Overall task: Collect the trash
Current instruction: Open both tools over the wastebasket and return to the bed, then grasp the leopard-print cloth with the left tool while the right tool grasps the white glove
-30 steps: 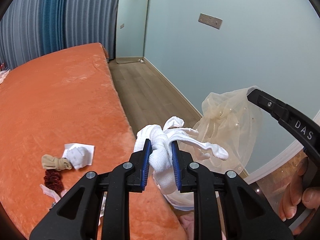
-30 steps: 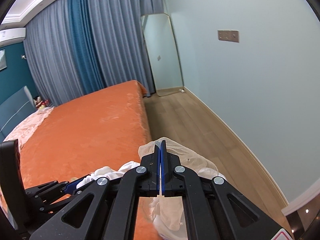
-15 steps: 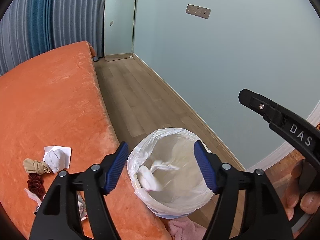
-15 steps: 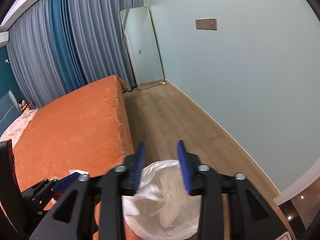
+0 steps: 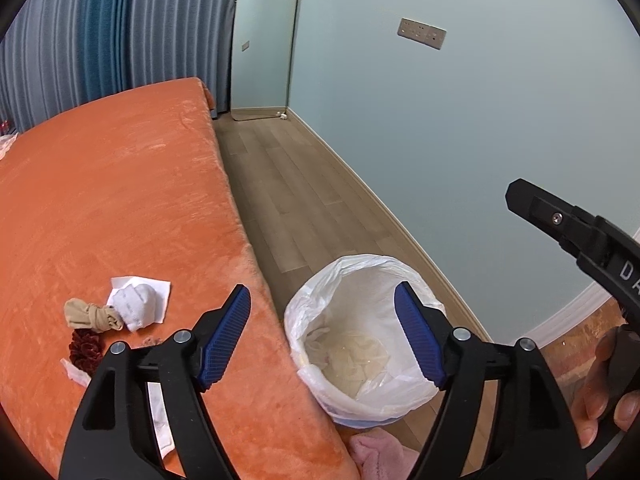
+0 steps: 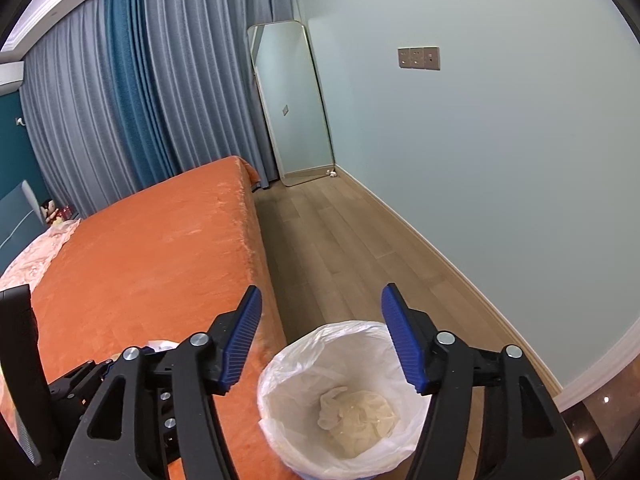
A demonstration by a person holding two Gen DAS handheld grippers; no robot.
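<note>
The left gripper (image 5: 322,338) is pointing steeply downward, its jaws opening with nothing clamped between them. The right gripper (image 6: 320,338) is tilting downward too, jaws opening, empty, at its three o'clock.

Bin (image 5: 362,416) base behind bed (image 5: 120,200) edge

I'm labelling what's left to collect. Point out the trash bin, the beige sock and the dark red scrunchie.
trash bin (image 5: 316,304), left wrist view, white liner's rim.
beige sock (image 5: 90,315), left wrist view, bunched middle.
dark red scrunchie (image 5: 85,350), left wrist view, ruffled centre.
</note>
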